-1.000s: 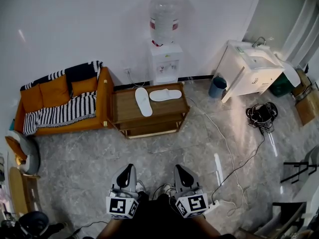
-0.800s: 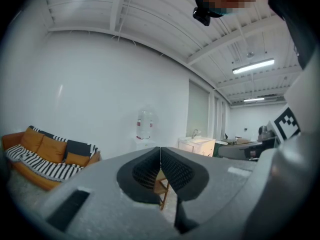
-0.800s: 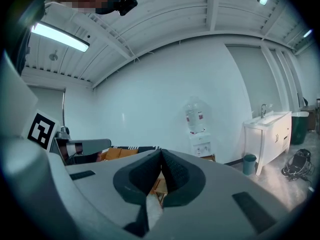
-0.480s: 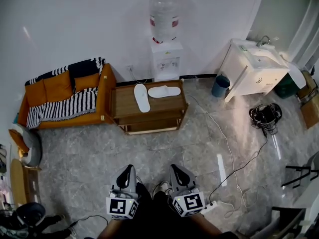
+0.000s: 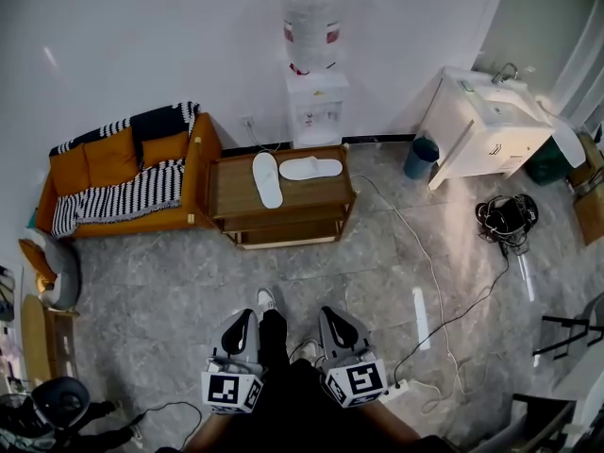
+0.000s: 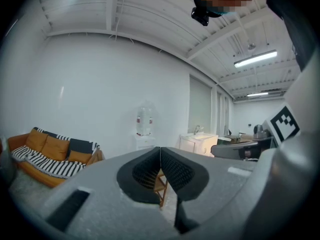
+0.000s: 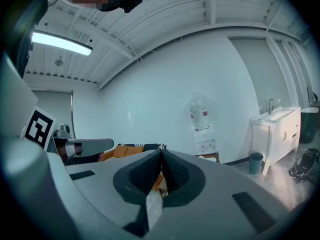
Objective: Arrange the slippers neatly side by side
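Two white slippers lie on a low wooden table [image 5: 231,196] across the room. One slipper [image 5: 268,179] points front to back; the other slipper [image 5: 311,168] lies crosswise, its toe end near the first one's far end. My left gripper [image 5: 243,323] and right gripper [image 5: 333,319] are held low and close to me, far from the table. Both are shut with nothing between the pads [image 6: 160,156] [image 7: 161,156].
An orange sofa [image 5: 113,182] with a striped throw stands left of the table. A water dispenser [image 5: 313,83] is behind it, a white cabinet [image 5: 481,130] and blue bin [image 5: 421,155] to the right. Cables [image 5: 434,291] trail over the grey floor.
The view has shifted a little toward the table and a foot has come forward between the grippers. Both grippers stay shut; the slippers have not moved.
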Tool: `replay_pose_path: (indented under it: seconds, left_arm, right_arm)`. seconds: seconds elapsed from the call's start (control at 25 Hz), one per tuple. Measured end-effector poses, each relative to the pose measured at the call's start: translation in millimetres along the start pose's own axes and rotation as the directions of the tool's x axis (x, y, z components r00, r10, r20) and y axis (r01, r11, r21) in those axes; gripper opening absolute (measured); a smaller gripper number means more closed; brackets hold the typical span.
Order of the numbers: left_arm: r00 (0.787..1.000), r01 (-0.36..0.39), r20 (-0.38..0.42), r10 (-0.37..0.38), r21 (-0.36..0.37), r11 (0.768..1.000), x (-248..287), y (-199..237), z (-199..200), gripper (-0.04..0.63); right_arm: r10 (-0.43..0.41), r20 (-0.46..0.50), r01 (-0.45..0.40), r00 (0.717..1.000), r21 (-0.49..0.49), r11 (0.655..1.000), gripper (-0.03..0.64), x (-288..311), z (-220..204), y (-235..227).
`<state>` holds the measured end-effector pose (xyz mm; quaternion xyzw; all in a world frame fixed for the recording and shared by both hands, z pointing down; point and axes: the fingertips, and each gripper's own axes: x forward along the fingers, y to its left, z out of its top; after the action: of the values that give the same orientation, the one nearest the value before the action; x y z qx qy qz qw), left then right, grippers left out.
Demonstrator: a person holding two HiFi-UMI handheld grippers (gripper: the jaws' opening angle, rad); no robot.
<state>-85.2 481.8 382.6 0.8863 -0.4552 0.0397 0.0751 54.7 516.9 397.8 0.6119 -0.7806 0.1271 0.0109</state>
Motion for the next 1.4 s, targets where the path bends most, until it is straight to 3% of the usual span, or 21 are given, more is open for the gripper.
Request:
replay_pose_path:
  seconds: [0.64, 1.4]
  left_arm:
    - [0.999, 0.032, -0.018, -0.033, -0.013, 0.999, 90, 22, 3, 0.017]
    - [0.992, 0.125, -0.029, -0.126, -0.052, 0.991, 219, 117, 33, 0.017]
  right_arm:
    - [-0.044, -0.031, 0.044, 0.999, 0.006, 0.999, 0.012, 70, 7, -51]
    - [-0.119, -0.072, 0.119, 0.99, 0.003, 0.993, 0.012, 219, 42, -71]
